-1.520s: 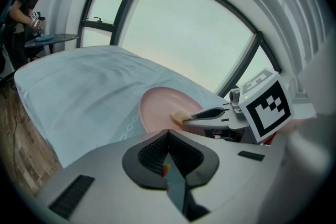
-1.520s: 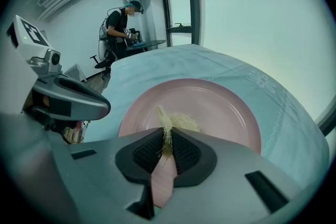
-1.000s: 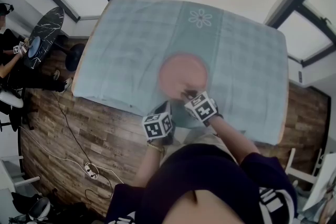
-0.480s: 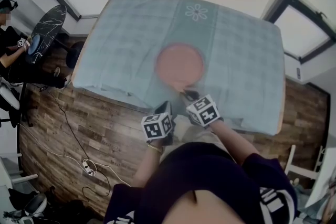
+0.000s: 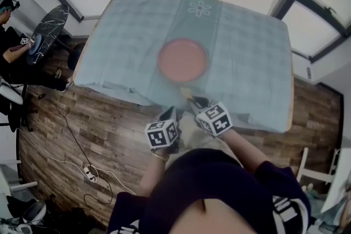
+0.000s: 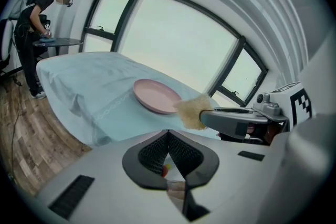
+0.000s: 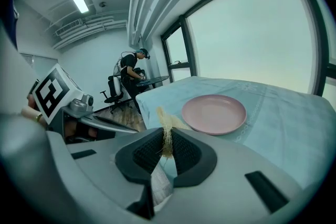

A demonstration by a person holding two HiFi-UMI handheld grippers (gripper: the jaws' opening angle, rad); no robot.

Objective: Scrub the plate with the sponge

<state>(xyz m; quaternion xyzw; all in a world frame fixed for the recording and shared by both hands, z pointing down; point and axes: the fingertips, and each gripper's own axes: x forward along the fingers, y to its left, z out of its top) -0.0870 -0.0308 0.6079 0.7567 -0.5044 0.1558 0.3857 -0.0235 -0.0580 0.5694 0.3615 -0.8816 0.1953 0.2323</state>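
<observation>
Pale blue checked cloth (image 5: 247,63) covers the table, and wooden floor (image 5: 82,129) shows below its near edge. At far left a person (image 5: 10,35) bends over a small dark table (image 5: 49,30). Our left gripper (image 6: 168,136) hangs off the near edge, jaws pressed together on nothing. We see the pink plate (image 5: 182,60) lying mid-cloth. Our right gripper (image 7: 167,140) pinches the yellow sponge (image 7: 166,128), short of the plate.

Smooth matt plate (image 5: 182,60), rough fibrous sponge (image 6: 192,112) — soft cloth tablecloth (image 5: 247,52), wood-plank floor (image 5: 66,134).
</observation>
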